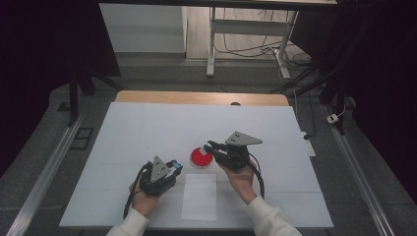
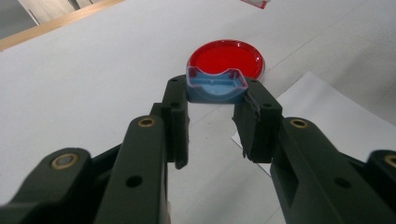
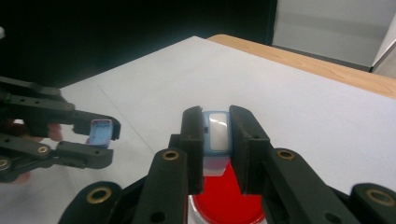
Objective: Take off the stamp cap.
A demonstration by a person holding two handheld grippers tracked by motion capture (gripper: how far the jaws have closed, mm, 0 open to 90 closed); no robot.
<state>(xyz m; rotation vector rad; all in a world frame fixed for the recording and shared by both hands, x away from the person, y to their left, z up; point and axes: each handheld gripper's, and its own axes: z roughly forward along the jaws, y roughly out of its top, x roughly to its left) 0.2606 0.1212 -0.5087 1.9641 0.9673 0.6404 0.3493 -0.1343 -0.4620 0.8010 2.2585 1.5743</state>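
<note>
Blue plastic, in two pieces, fills both my tongs. My left gripper [image 2: 215, 105] is clamped on a shallow blue tray [image 2: 215, 85] with a raised rim and a curved notch in its far edge; the jaws press its two short ends. My right gripper [image 3: 216, 135] is clamped on a narrow blue piece [image 3: 216, 129] with a pale, whitish face, held edge-up between the jaws.

Pose: my left hand [image 1: 142, 199] rests low on the near left of the table, its gripper pointing toward the centre. My right hand [image 1: 241, 179] reaches in from the near right and holds its gripper above the near edge of a round red dish [image 1: 201, 157]. From the right gripper's camera, the left gripper and its tray appear off to the side, well apart from the narrow piece.

Surroundings: a white sheet [image 1: 147, 132] covers the table, and a smaller sheet of white paper [image 1: 199, 196] lies between my hands, just beside the red dish. Nothing stands between the two grippers.
</note>
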